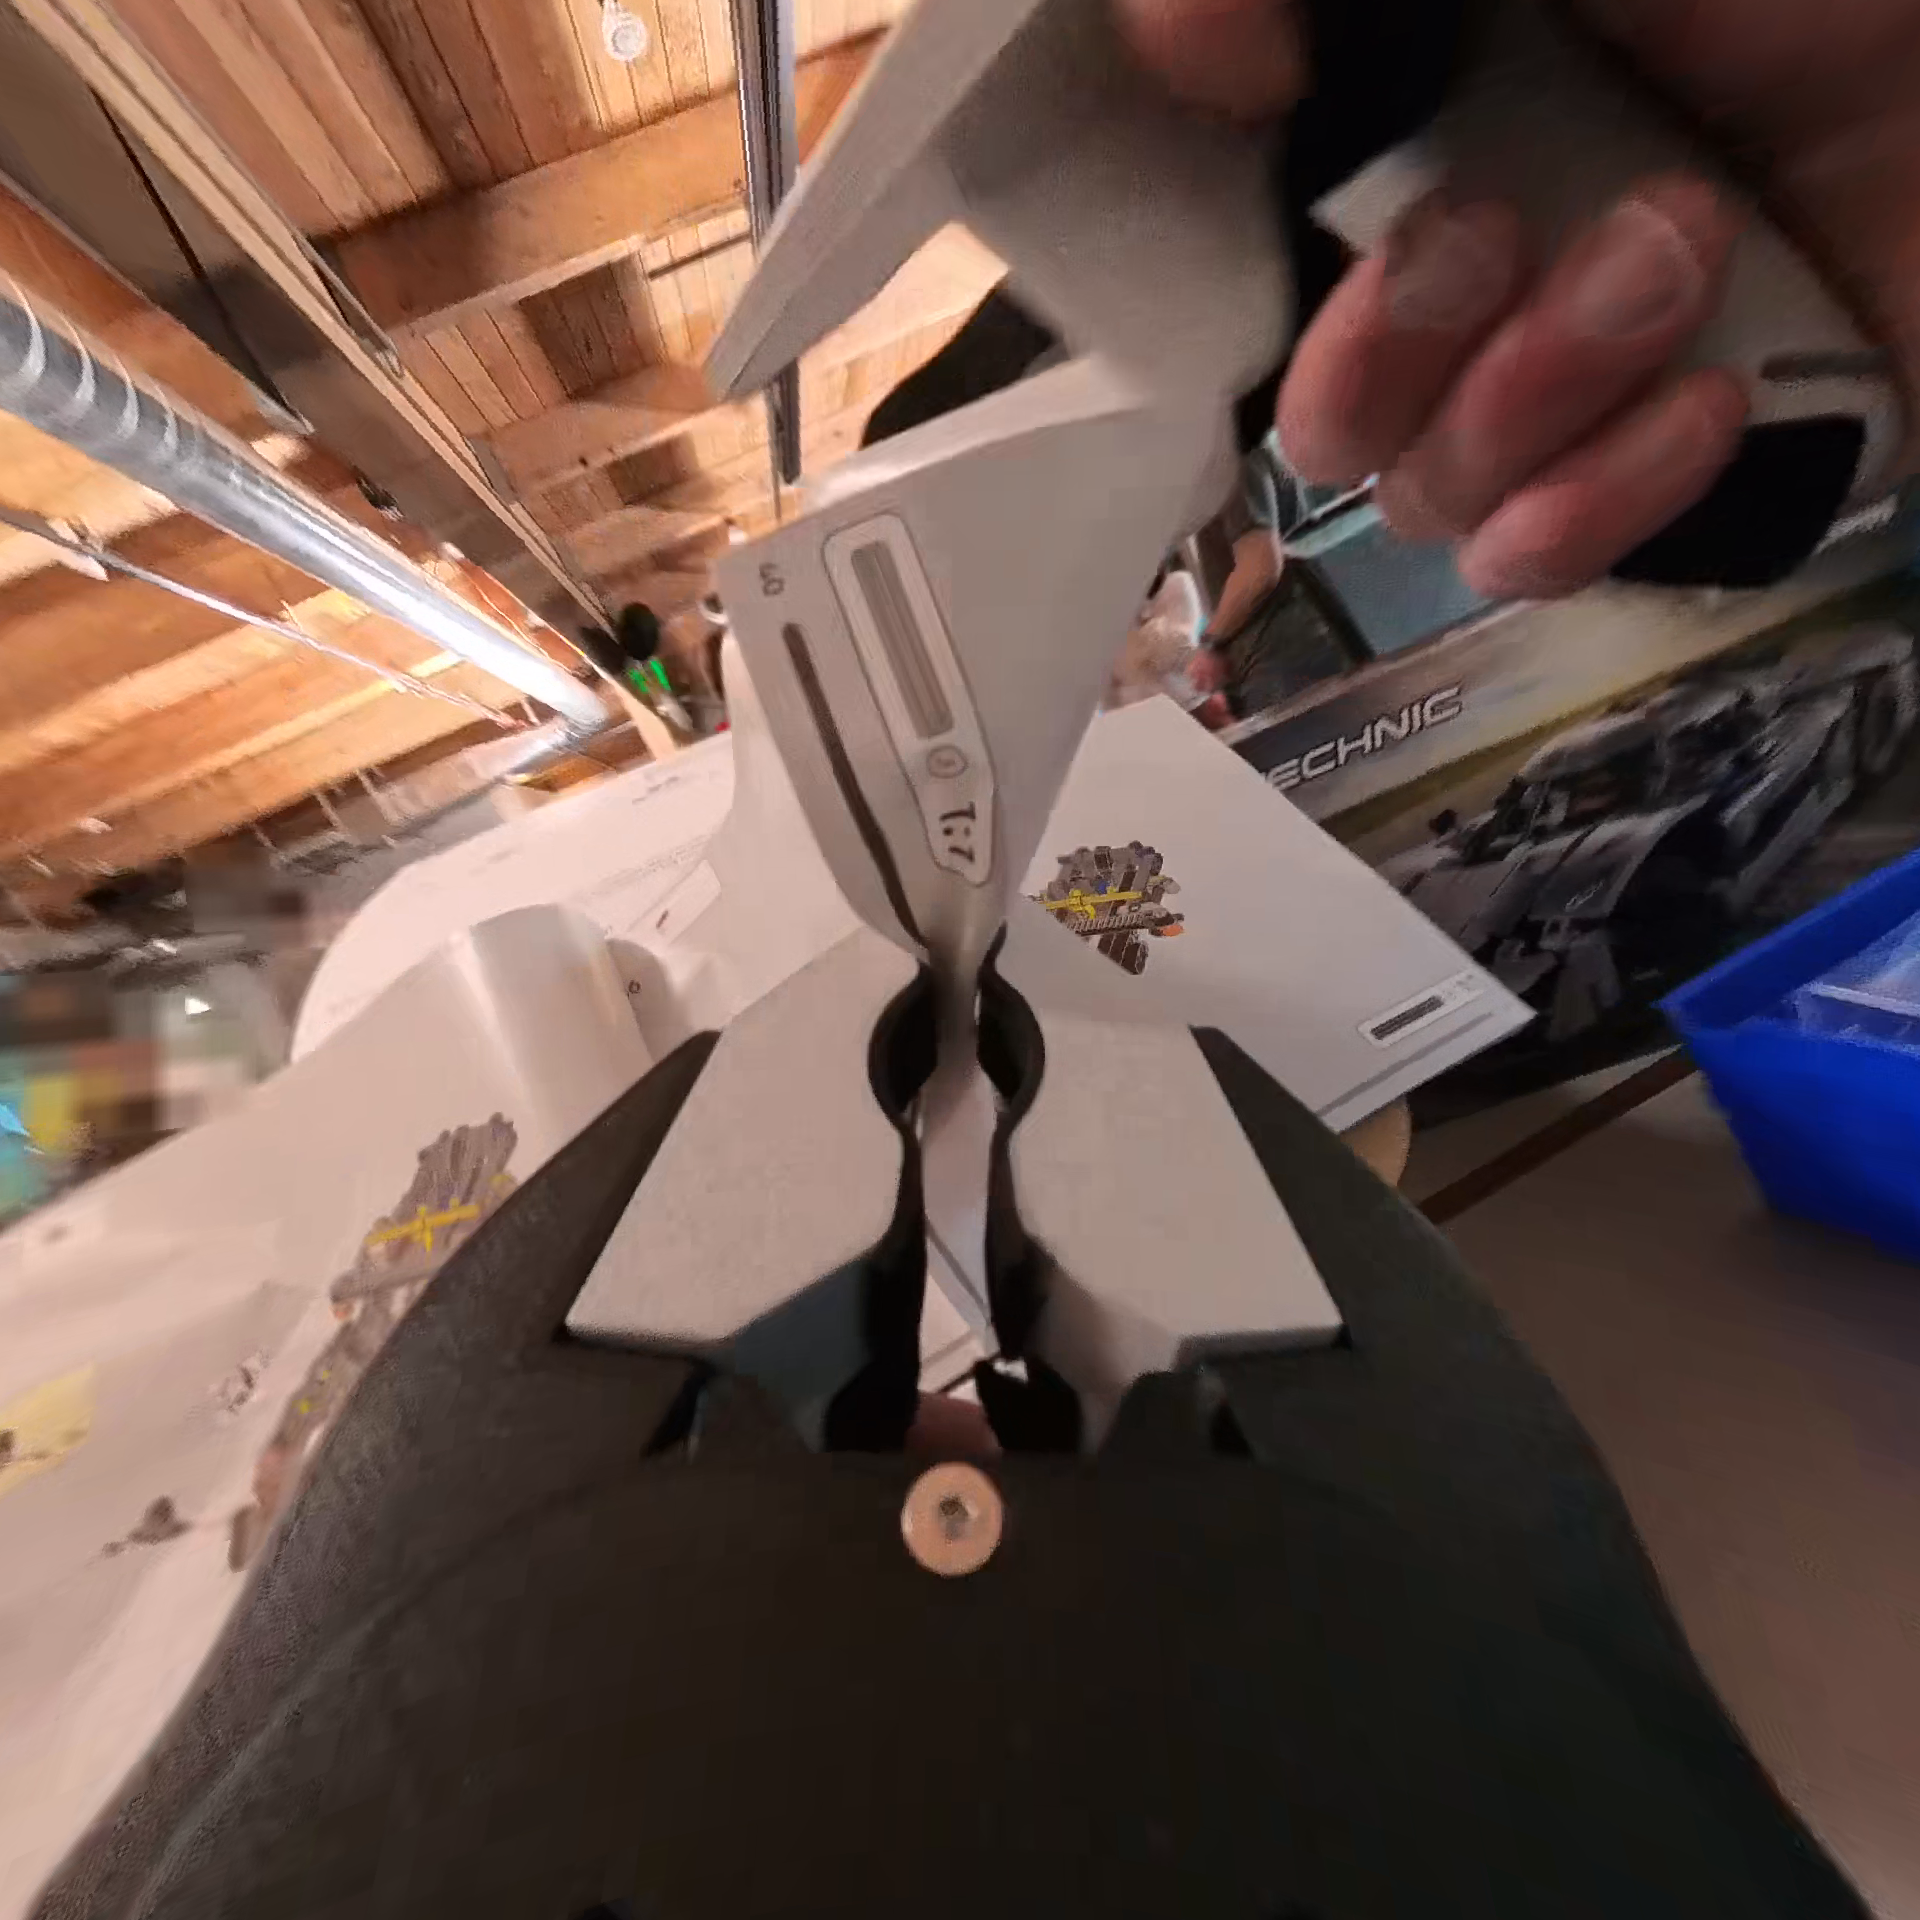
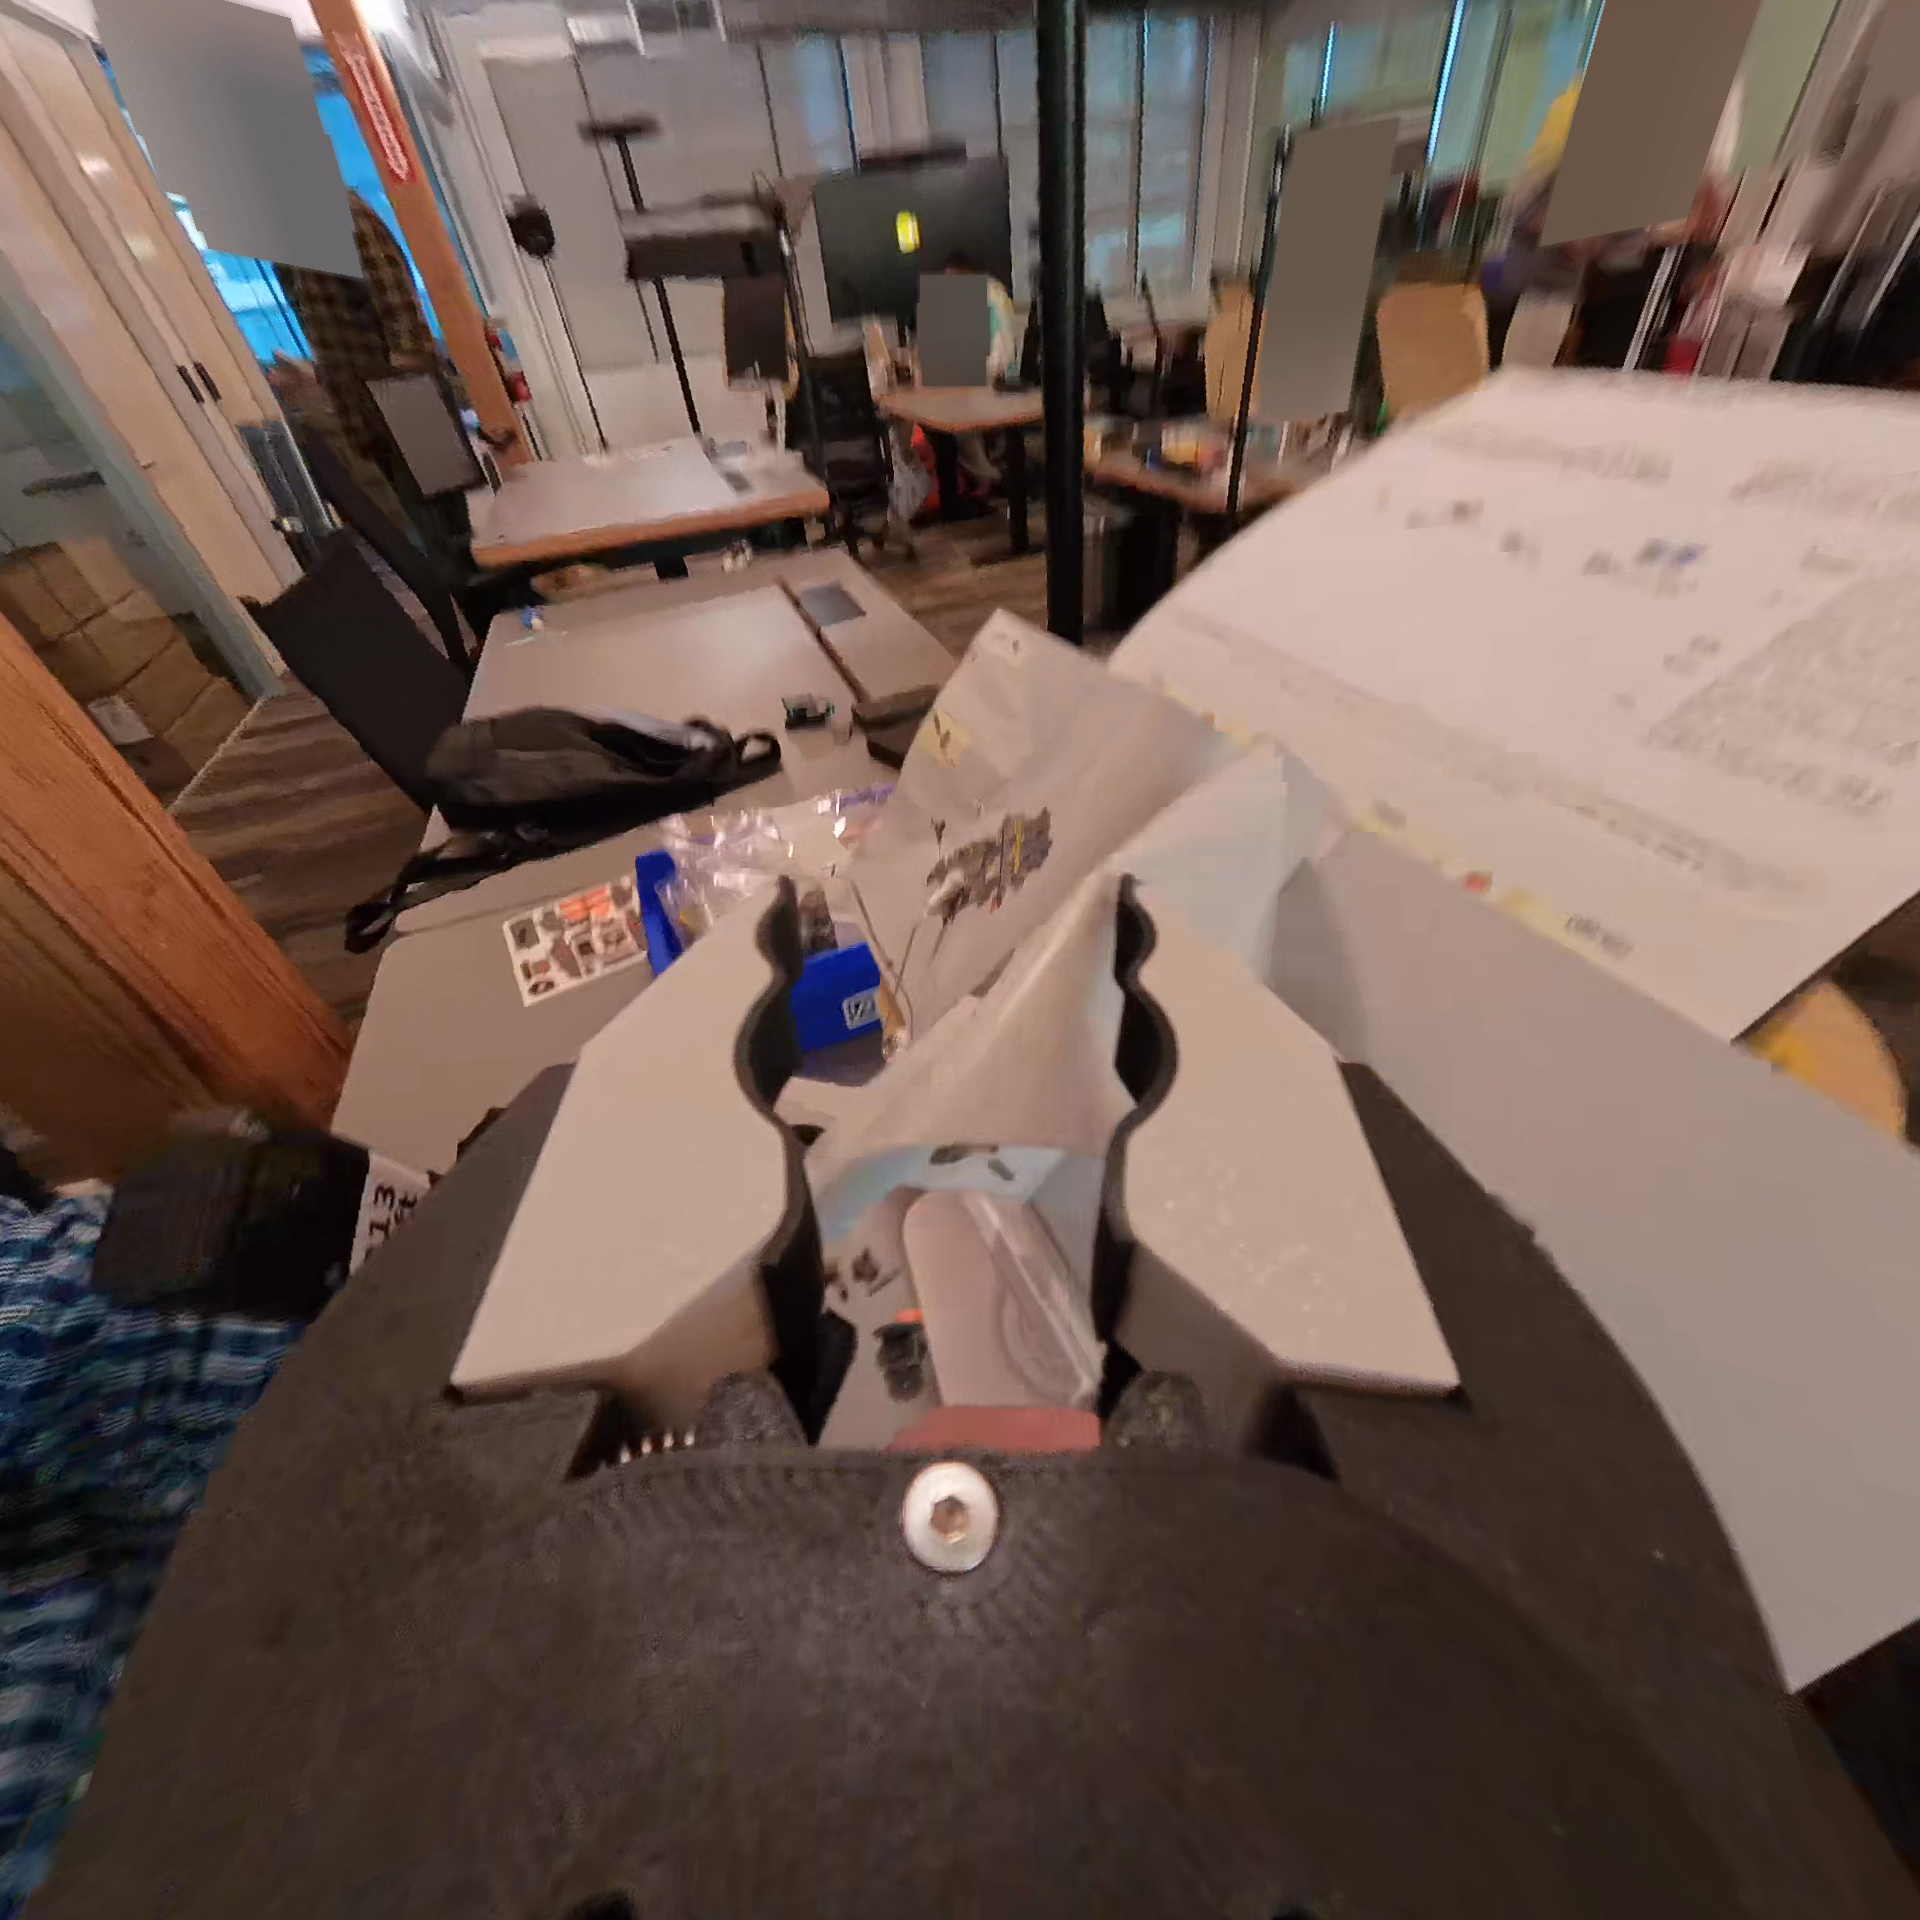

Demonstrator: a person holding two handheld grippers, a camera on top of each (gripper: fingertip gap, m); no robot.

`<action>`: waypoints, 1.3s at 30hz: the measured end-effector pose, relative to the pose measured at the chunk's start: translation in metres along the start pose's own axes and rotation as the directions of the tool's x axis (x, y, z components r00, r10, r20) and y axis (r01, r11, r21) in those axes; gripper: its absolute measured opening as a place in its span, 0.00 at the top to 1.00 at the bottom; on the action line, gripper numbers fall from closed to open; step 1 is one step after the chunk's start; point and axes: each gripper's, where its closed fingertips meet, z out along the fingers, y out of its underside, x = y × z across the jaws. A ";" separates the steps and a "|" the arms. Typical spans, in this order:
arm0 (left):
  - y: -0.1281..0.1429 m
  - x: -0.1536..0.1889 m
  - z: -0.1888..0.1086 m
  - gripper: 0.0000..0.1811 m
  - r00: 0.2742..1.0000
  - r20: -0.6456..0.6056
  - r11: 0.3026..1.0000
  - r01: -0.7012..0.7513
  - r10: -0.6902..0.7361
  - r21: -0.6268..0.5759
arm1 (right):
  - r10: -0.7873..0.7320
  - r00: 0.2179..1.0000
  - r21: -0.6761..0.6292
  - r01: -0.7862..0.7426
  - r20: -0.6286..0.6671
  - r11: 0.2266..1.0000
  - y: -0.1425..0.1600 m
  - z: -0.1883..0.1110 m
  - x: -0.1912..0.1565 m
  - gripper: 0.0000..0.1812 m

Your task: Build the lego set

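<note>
My left gripper (image 1: 954,1023) is shut on a white page (image 1: 935,665) of the instruction booklet (image 1: 1247,914). The page stands up, pinched between the two black pads. The right gripper (image 1: 935,208) shows above it, blurred and held by a hand (image 1: 1538,395). In the right wrist view my right gripper (image 2: 951,977) is open. Loose booklet pages (image 2: 997,831) lie between and beyond its fingers, close to the right finger (image 2: 1226,1091), with no pad pressing on them. A large open page (image 2: 1558,644) fills the right side.
A blue bin (image 2: 826,992) with clear plastic bags (image 2: 748,842) stands on the grey table (image 2: 436,1039); it also shows in the left wrist view (image 1: 1829,1081). A sticker sheet (image 2: 577,935) and a black bag (image 2: 582,758) lie to its left. The set's box (image 1: 1621,790) stands behind the booklet. Across from one pair of fingers to the other is roughly 8 cm.
</note>
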 end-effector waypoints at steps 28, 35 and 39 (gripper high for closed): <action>0.025 -0.094 -0.064 0.91 0.754 -0.269 0.780 0.625 -0.600 0.013 | -0.787 0.555 -0.179 0.832 0.268 0.525 -0.021 0.128 -0.006 1.00; 0.106 -0.139 -0.071 0.72 0.675 -0.038 0.657 0.701 -0.737 -0.277 | -0.765 0.600 -0.145 0.800 0.232 0.583 -0.030 0.105 0.012 1.00; 0.133 -0.137 -0.060 0.74 0.664 0.058 0.587 0.695 -0.746 -0.415 | -0.757 0.616 -0.136 0.787 0.219 0.601 -0.030 0.097 0.018 1.00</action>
